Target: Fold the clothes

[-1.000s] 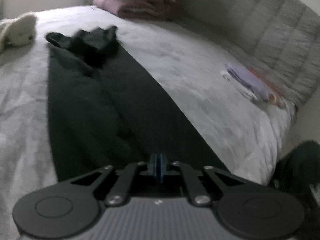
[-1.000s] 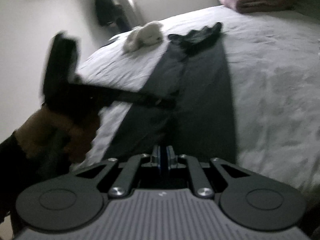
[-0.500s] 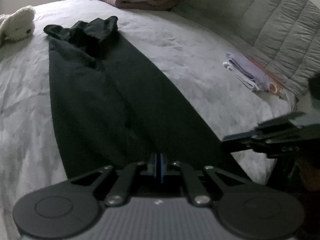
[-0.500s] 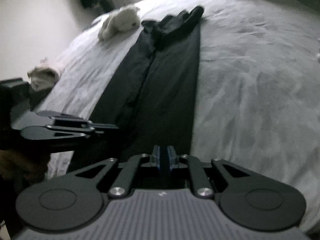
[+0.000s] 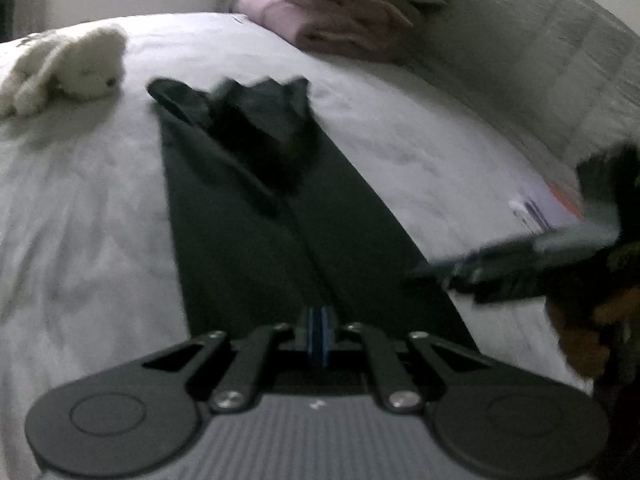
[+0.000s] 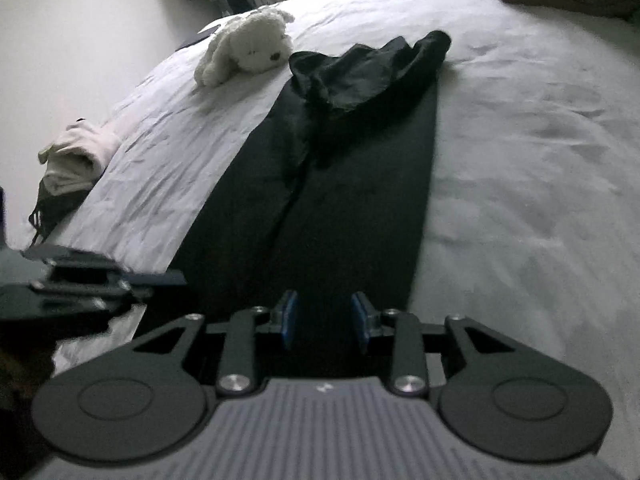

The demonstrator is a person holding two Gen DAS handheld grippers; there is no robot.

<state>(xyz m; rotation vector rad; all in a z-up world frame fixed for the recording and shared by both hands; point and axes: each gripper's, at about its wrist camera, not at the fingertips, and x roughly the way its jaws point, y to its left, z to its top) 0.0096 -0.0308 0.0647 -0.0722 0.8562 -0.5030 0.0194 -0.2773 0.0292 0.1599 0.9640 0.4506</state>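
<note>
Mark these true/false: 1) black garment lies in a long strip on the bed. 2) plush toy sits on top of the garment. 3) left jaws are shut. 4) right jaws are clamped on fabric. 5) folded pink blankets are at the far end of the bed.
1) True: the black garment lies in a long strip on the bed, bunched at its far end.
2) False: the white plush toy lies on the sheet beside that far end.
3) True: the left gripper is shut.
4) False: the right gripper is opening, nothing pinched between the pads.
5) True: the pink blankets are stacked there.
</note>
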